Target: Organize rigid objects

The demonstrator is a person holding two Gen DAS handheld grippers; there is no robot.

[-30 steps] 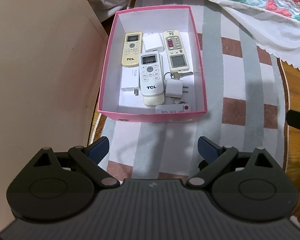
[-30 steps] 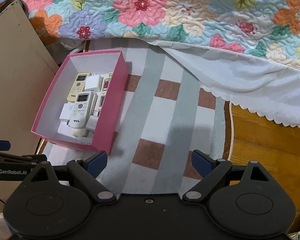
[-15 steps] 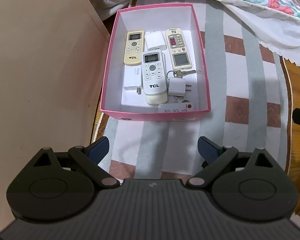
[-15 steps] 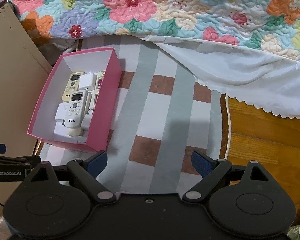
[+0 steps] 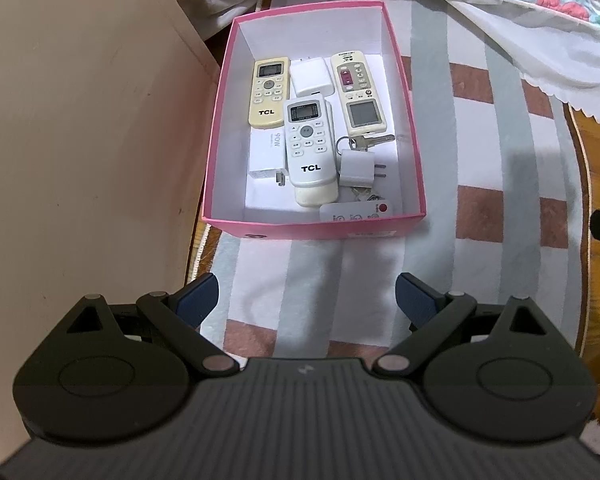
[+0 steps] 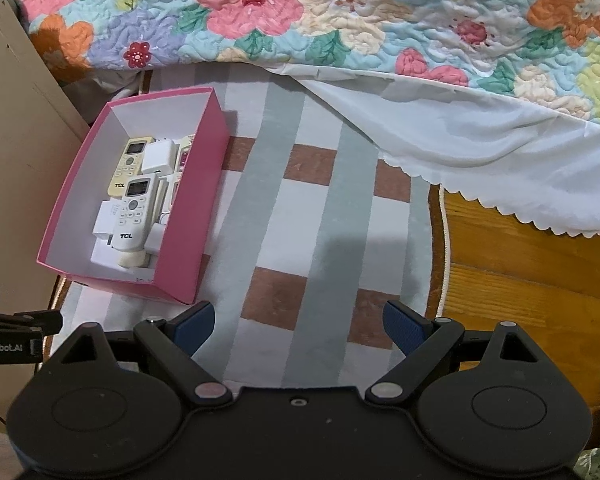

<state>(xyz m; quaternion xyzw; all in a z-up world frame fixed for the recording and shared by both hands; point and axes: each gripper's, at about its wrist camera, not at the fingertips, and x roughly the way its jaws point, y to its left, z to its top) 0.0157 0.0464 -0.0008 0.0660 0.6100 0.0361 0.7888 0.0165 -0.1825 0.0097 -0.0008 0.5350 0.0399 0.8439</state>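
A pink box (image 5: 308, 233) (image 6: 188, 216) with a white inside sits on the striped rug. In it lie a yellow TCL remote (image 5: 269, 92), a white TCL remote (image 5: 309, 148) (image 6: 134, 212), a cream remote with a grey screen (image 5: 358, 94), a white square charger (image 5: 312, 77), a 90W adapter (image 5: 266, 156), a small plug adapter (image 5: 356, 168), keys (image 5: 366, 141) and a small white remote with a red button (image 5: 360, 213). My left gripper (image 5: 306, 300) hangs open before the box's near wall, holding nothing. My right gripper (image 6: 298, 326) is open over the rug, right of the box.
A beige cabinet panel (image 5: 80, 140) stands close on the box's left. A floral quilt (image 6: 300, 16) and white scalloped sheet (image 6: 480, 148) hang at the back. Wooden floor (image 6: 532, 264) lies right of the rug (image 6: 300, 220). The other gripper's body (image 6: 8, 344) shows at far left.
Both grippers have drawn back and up a little, so the box sits slightly farther off in each view. The fingers stay open and the box's contents have not moved.
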